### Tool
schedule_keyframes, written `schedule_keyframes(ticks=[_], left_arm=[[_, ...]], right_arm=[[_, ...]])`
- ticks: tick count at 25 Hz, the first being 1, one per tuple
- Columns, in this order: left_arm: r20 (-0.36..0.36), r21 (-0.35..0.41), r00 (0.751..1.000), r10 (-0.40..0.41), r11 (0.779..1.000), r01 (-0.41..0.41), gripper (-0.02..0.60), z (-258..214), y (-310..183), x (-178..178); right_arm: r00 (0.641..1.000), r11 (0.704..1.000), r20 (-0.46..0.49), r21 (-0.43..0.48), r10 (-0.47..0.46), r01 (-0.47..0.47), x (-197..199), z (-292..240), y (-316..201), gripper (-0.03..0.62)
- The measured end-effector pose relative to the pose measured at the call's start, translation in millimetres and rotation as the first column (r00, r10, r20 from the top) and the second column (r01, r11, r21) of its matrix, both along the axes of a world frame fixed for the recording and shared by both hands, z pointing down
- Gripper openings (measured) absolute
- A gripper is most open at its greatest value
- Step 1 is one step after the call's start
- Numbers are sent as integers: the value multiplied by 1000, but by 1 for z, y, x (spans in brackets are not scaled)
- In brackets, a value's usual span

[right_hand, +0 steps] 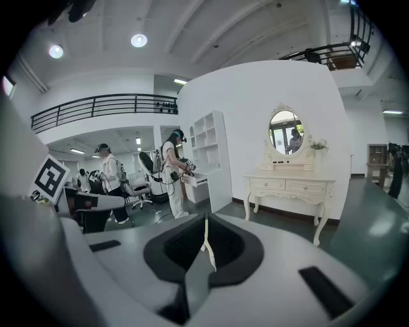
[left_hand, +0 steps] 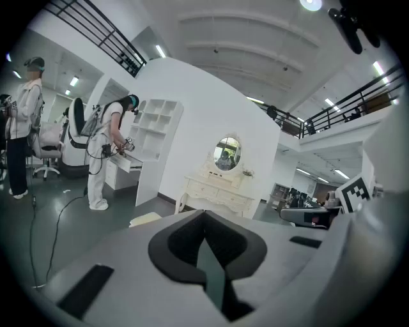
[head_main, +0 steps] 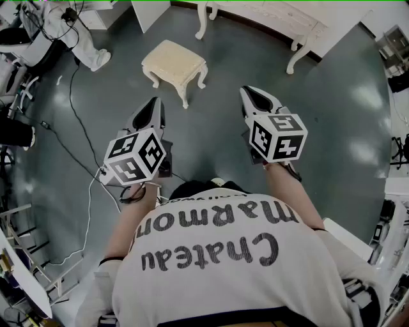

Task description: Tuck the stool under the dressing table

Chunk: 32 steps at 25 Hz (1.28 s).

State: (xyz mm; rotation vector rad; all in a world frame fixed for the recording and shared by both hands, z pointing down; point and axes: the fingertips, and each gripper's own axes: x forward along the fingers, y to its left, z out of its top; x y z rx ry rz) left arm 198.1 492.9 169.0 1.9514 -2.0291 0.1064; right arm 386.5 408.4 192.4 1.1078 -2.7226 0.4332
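Note:
A cream padded stool [head_main: 174,62] with white carved legs stands on the grey floor, out in front of the white dressing table [head_main: 265,14], apart from it. My left gripper [head_main: 153,103] is shut and empty, just short of the stool and slightly left of it. To the stool's right, my right gripper [head_main: 257,94] is also shut and empty. In the left gripper view the shut jaws [left_hand: 204,216] point at the dressing table [left_hand: 216,193] with its oval mirror [left_hand: 227,152]; a corner of the stool [left_hand: 146,218] shows. The right gripper [right_hand: 206,221] faces the dressing table [right_hand: 291,188].
A person in white [head_main: 75,33] stands at the far left by a white shelf unit [left_hand: 153,148]. Black and white cables [head_main: 82,144] trail over the floor on the left. Racks and frames [head_main: 19,255] line the left side, and more equipment [head_main: 395,211] lines the right.

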Motion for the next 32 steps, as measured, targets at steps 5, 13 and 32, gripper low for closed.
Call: schedule_keyframes(ticks=[5,13,32], left_arm=[[-10,-5,1000,-5,1000,5,21,3,0,1],[-14,-14,1000,-19,1000,19,23,7,7,-13],[53,-20,999,8,1000,-7,21,16,44,-95]], right_arm=[[1000,1000,-6,1,-9,9,-1,0,-1,34],[1000,1000,-6,-16,-14,14,-13,5,-1,34],[995,996,-30,-26,-92,91,-109,12,21,34]])
